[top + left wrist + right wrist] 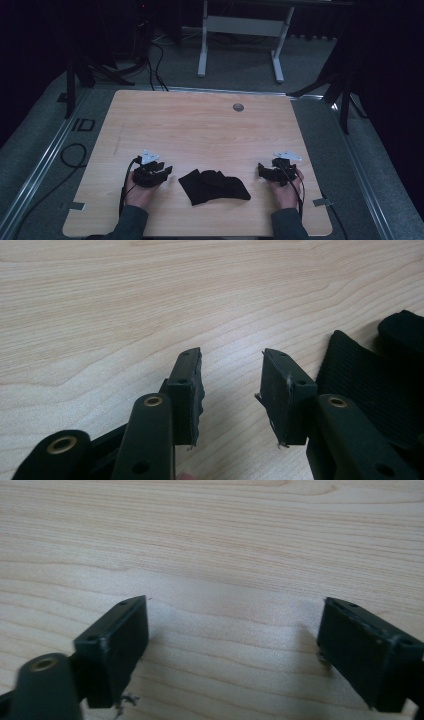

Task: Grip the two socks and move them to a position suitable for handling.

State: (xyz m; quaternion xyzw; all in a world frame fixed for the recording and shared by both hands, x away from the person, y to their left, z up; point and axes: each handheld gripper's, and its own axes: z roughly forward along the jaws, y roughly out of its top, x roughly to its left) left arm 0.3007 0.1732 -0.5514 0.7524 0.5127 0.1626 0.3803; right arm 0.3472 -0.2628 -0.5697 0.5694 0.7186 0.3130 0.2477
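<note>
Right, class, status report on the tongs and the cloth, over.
Left tongs open, empty. Right tongs open, empty. Crumpled black fabric cloth on light wooden table, between them, untouched. Nothing in the way.

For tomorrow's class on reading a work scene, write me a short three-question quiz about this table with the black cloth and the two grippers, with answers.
1. True or false: the black cloth lies between the left gripper and the right gripper.
2. Which gripper's own view shows the cloth beside its fingers? A) left B) right
3. What lies between the right gripper's fingers?

Key
1. True; it lies crumpled on the table, apart from both.
2. A; the cloth sits at the right edge of the left gripper view.
3. Bare wood; both grippers are open and hold nothing.
</note>
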